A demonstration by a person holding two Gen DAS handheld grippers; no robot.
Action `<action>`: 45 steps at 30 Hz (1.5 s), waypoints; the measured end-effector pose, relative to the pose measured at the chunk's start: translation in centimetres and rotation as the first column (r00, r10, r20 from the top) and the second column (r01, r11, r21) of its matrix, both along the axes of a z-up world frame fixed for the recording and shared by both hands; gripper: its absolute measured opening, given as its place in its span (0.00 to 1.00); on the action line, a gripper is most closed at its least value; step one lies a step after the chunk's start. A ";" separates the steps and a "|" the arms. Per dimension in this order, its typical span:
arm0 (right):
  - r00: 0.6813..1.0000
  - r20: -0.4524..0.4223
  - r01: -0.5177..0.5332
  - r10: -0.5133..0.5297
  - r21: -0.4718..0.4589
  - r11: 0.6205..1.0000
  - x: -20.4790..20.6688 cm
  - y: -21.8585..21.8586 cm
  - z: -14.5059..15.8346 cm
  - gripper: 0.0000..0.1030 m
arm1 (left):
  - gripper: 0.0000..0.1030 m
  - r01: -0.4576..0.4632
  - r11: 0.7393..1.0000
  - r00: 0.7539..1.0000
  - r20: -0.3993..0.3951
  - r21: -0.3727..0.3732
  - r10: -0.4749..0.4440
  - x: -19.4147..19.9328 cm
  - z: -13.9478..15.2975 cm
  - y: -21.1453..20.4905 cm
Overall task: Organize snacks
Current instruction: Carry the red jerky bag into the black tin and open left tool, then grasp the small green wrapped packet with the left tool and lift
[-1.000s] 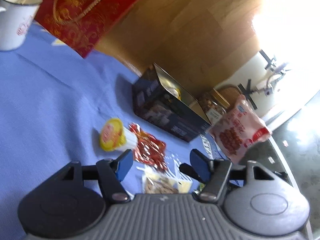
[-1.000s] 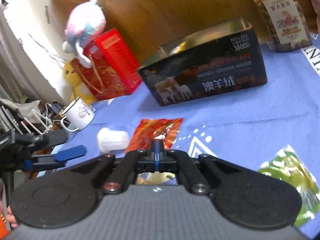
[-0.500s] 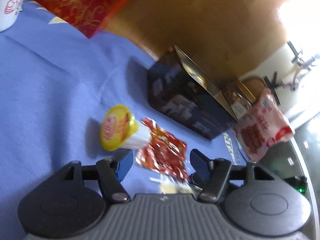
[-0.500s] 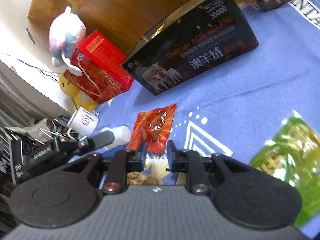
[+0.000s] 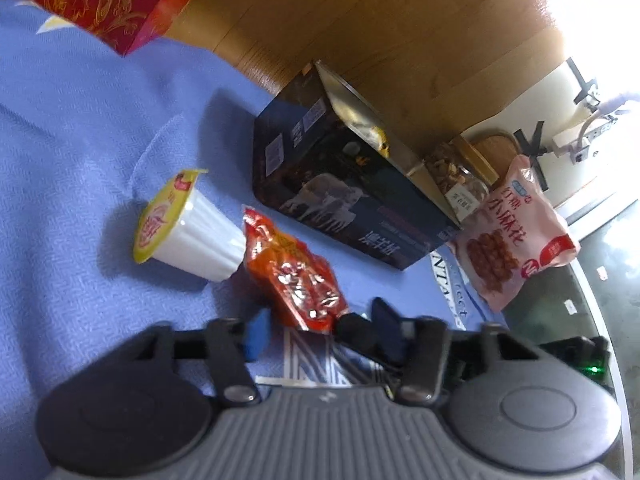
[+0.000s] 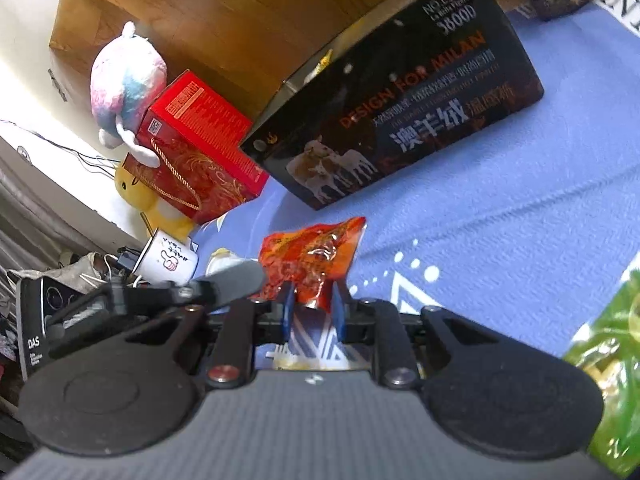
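Both grippers converge on the red snack packet (image 6: 310, 266) lying on the blue cloth (image 6: 500, 232), near the open dark box (image 6: 400, 120). Right gripper (image 6: 310, 312): jaws just narrowing around packet's near edge, grip unclear. Left gripper (image 5: 320, 330): narrowing too, half-open. Next: pinch firmly, lift, prob. carry to box.

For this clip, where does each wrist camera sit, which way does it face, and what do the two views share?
Left wrist: rides the left gripper, looking down over blue cloth at the red snack packet, jelly cup and dark box; its own fingers show.
Right wrist: rides the right gripper, facing the red snack packet between its fingers; the left gripper shows too.
Shared: packet, dark box, red gift box.
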State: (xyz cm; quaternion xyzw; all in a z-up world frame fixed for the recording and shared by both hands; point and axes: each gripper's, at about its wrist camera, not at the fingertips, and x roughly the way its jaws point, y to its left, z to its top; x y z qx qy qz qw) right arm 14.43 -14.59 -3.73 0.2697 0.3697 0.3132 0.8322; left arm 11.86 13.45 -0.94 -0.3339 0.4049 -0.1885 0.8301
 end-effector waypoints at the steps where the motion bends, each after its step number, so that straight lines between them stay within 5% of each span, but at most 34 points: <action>1: 1.000 0.003 0.010 -0.010 -0.008 1.000 -0.2 -0.1 0.1 0.16 | 0.21 -0.006 1.000 1.000 -0.022 -0.015 0.006 0.3 -0.4 0.1; 4: 1.000 0.014 0.021 -0.021 -0.032 0.999 -0.9 -0.6 0.3 0.15 | 0.15 0.007 0.994 0.998 -0.055 -0.109 -0.013 0.4 -1.3 0.4; 11: 0.984 0.158 0.082 -0.077 -0.026 0.996 -4.1 -1.9 3.7 0.14 | 0.15 0.060 0.993 0.997 0.051 -0.102 -0.055 -1.2 2.5 -1.7; 16: 0.945 0.293 0.168 -0.148 -0.044 0.985 -2.0 -2.9 7.4 0.15 | 0.16 0.101 0.995 0.986 0.137 -0.024 -0.097 2.5 7.4 -4.4; 18: 0.909 0.364 0.248 -0.204 -0.079 0.965 0.3 -3.1 8.3 0.17 | 0.24 0.113 0.993 0.982 0.147 0.025 -0.115 5.5 8.6 -6.2; 19: 0.898 0.381 0.285 -0.221 -0.122 0.951 1.6 -3.1 8.4 0.24 | 0.40 0.113 0.992 0.982 0.144 0.054 -0.120 7.0 8.8 -7.1; 21: 0.908 0.355 0.306 -0.221 -0.205 0.930 3.5 -3.2 7.9 0.30 | 0.37 0.096 0.988 0.984 0.137 0.122 -0.113 9.0 8.4 -8.4; 24: 0.909 0.351 0.300 -0.224 -0.179 0.937 1.7 -5.7 6.9 0.30 | 0.38 0.070 0.982 0.986 0.135 0.175 -0.094 8.4 9.2 -9.0; 27: 0.911 0.341 0.297 -0.234 -0.147 0.943 -2.2 -9.2 5.4 0.31 | 0.43 0.101 0.983 0.968 0.213 0.156 -0.133 4.8 9.9 -8.6; 32: 0.922 0.236 0.345 -0.307 -0.138 0.929 -8.3 -13.1 1.4 0.38 | 0.43 0.197 0.973 0.969 0.129 0.121 -0.212 0.0 7.2 -9.9; 38: 0.924 0.181 0.358 -0.337 -0.102 0.928 -9.7 -13.9 -0.6 0.38 | 0.45 0.355 0.935 0.935 0.001 -0.027 -0.355 -5.0 2.3 -13.6; 40: 0.923 0.175 0.361 -0.342 -0.089 0.928 -9.6 -13.7 -0.6 0.38 | 0.55 0.349 0.937 0.936 -0.036 -0.030 -0.350 -5.5 1.3 -14.5; 45: 0.944 0.079 0.319 -0.320 0.024 0.947 -9.1 -14.3 -1.2 0.33 | 0.54 0.263 0.955 0.959 -0.075 -0.135 -0.275 -4.4 -0.4 -14.5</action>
